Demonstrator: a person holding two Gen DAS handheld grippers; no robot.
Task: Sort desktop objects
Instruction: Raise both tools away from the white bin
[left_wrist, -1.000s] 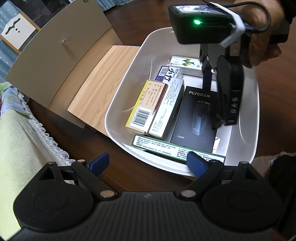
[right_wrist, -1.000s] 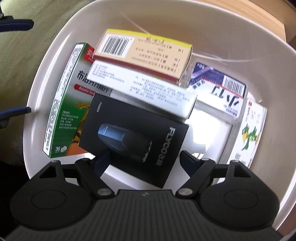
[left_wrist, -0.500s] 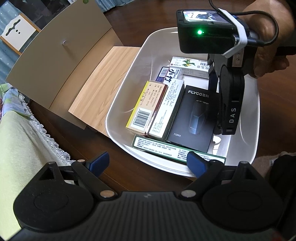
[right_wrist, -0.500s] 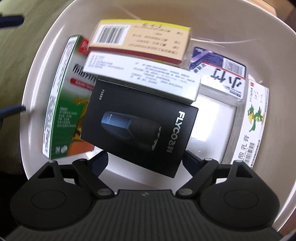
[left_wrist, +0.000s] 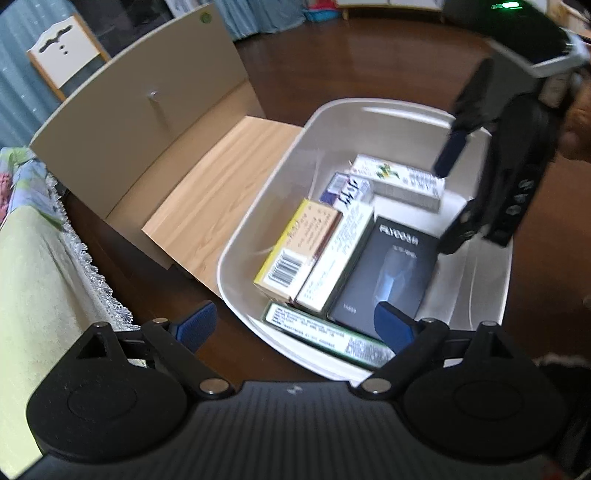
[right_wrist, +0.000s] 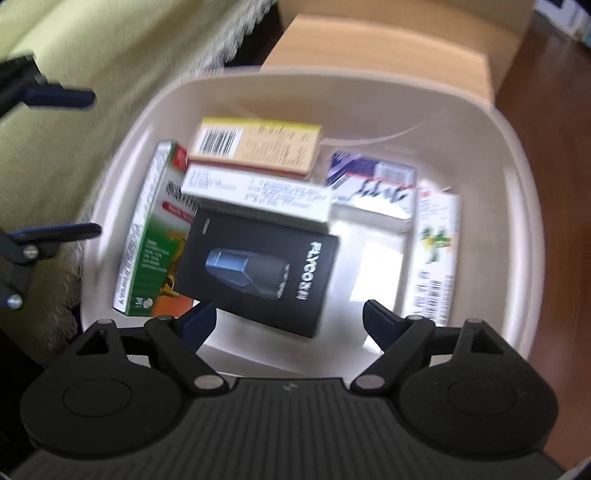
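The step in hand looks like the retreat after setting the black shaver box (right_wrist: 258, 269) down in the white tub (right_wrist: 517, 221). To do it well, the right tongs (right_wrist: 290, 317) should lift straight up with both tips kept wide of the box's edges, so that no corner is caught and tipped, and should clear the tub's rim before swinging off toward the next item.

Taking the tub as the landmark and going from its near rim outward: the left tongs (left_wrist: 291, 325) hover spread and empty just over the near rim. Inside the tub, a green box (left_wrist: 325, 338) lies along the near wall. Behind it the black shaver box lies flat, with a white box (left_wrist: 336, 262) and a yellow-edged box (left_wrist: 295, 247) side by side to its left. Further in sit a blue-and-white packet (left_wrist: 349, 188) and a long white box with a plant print (left_wrist: 399, 181) by the far wall. Beyond the tub's far left side stands an open wooden drawer (left_wrist: 221, 184) on the dark counter (left_wrist: 369, 62).

Against a second ago, the right tongs have risen from just above the shaver box to well over the tub, their jaws have opened a little further with nothing between them, and the box has stayed put.
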